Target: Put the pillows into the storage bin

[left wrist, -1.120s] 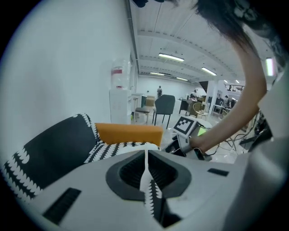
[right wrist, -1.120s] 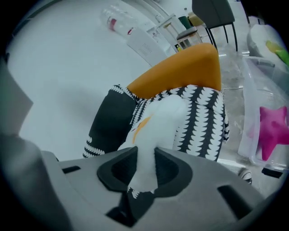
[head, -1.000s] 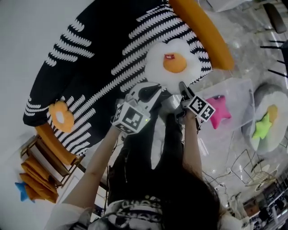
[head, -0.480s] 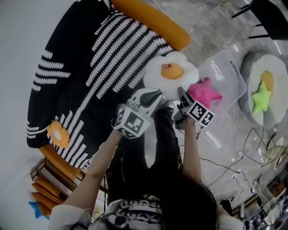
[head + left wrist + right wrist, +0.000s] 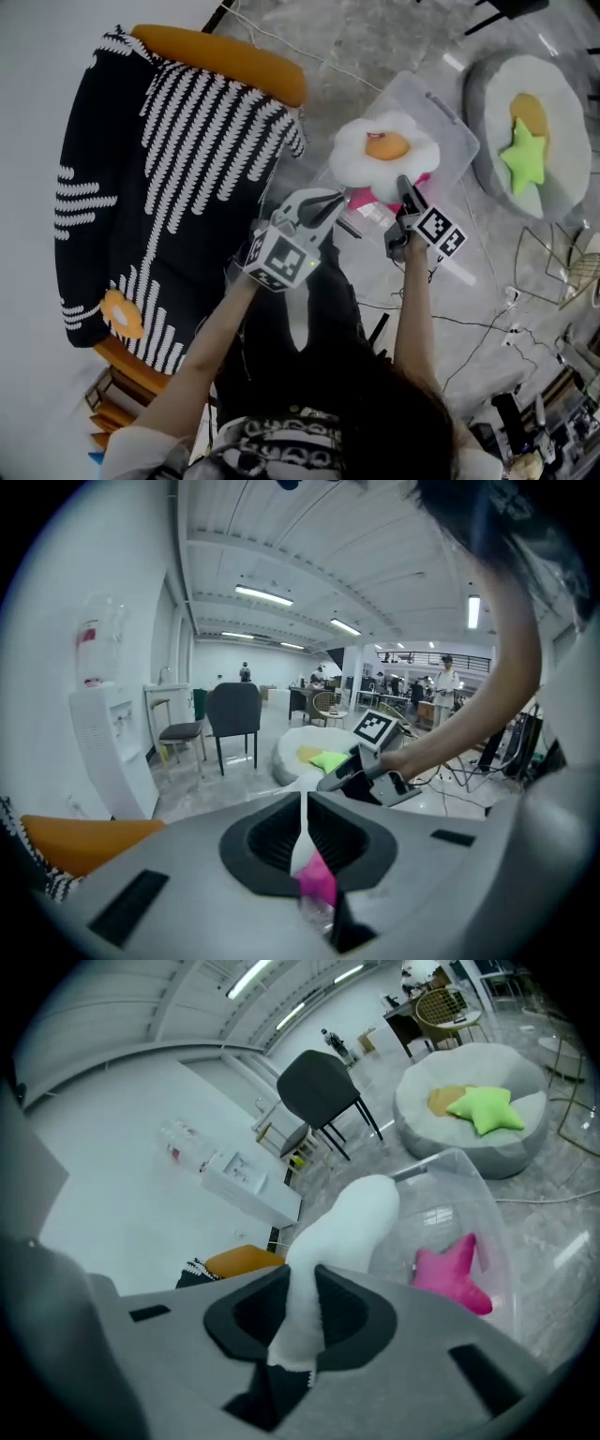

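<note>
A fried-egg pillow [image 5: 386,150], white with an orange yolk, hangs over the clear plastic storage bin [image 5: 448,120]. Both grippers pinch its near white edge. My left gripper [image 5: 330,202] holds the left side and my right gripper [image 5: 404,189] holds the right side. In the right gripper view the white plush [image 5: 349,1227] is squeezed between the jaws of the right gripper [image 5: 302,1312]. In the left gripper view only a thin white edge [image 5: 302,829] shows inside the left gripper [image 5: 305,844]. A pink star pillow [image 5: 452,1274] lies in the bin [image 5: 473,1190], partly hidden under the egg in the head view.
A black-and-white striped sofa [image 5: 169,169] with an orange bolster [image 5: 225,61] and a small egg pillow [image 5: 122,315] lies to the left. A grey bean bag [image 5: 567,89] with a green star pillow [image 5: 523,157] sits at the right. Cables [image 5: 469,323] cross the floor. A dark chair [image 5: 319,1091] stands behind.
The egg pillow has come off the striped sofa and been carried right, over the bin with the pink star. Both grippers moved with it and the view swung the same way.
</note>
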{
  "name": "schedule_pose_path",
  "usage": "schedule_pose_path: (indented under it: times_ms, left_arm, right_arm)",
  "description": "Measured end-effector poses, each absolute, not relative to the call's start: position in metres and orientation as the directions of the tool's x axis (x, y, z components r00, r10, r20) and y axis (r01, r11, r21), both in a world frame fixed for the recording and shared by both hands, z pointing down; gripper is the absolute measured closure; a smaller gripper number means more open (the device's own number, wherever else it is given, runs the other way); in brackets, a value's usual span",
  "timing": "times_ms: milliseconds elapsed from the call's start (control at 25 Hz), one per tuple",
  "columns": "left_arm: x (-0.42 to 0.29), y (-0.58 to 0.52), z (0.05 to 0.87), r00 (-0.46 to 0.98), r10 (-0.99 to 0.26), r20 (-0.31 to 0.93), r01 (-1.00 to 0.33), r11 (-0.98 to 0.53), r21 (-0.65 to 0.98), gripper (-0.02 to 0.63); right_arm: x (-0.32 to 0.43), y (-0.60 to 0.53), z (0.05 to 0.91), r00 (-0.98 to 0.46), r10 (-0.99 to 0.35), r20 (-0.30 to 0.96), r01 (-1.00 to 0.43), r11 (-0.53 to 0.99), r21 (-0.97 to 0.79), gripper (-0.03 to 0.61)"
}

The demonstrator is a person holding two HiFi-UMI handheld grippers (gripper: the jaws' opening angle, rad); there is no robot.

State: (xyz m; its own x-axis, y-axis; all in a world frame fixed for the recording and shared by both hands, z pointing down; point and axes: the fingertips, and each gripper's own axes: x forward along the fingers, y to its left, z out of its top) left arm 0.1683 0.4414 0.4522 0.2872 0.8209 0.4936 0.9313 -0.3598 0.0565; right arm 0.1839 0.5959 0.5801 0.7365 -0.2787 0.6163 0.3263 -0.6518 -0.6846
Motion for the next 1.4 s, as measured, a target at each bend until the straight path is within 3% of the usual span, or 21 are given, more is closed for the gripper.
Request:
schedule_pose_path:
  times_ms: [200, 280, 320, 720, 1400]
  left_arm:
    - [0.164, 0.485, 0.451, 0.239, 0.834, 0.498, 0.953, -0.301, 0.046, 0.597]
    - [0.162, 0.493, 0.454, 0.231, 0.833, 0.503, 0.953, -0.297, 0.054, 0.597]
    - [0.162, 0.496, 0.455, 0.228, 0.831, 0.507, 0.953, -0.297, 0.058, 0.597]
    - [0.172, 0.479, 0.467, 0.262, 0.794, 0.549, 0.936, -0.347, 0.054, 0.597]
    - [0.188, 0.349, 0.472, 0.547, 0.629, 0.552, 0.723, -0.687, 0.067, 0.597]
  right_arm:
    - [0.193, 0.664, 0.596, 0.767, -0.232, 0.598, 0.316, -0.675, -0.667, 0.448]
    - [0.197, 0.673, 0.598, 0.771, -0.253, 0.585, 0.294, -0.673, -0.678, 0.358]
    - [0.199, 0.674, 0.598, 0.768, -0.264, 0.584, 0.282, -0.679, -0.678, 0.345]
    - [0.196, 0.613, 0.614, 0.668, -0.408, 0.622, 0.154, -0.742, -0.652, 0.337]
    - [0.222, 0.438, 0.605, 0.436, -0.658, 0.614, -0.23, -0.741, -0.631, 0.339]
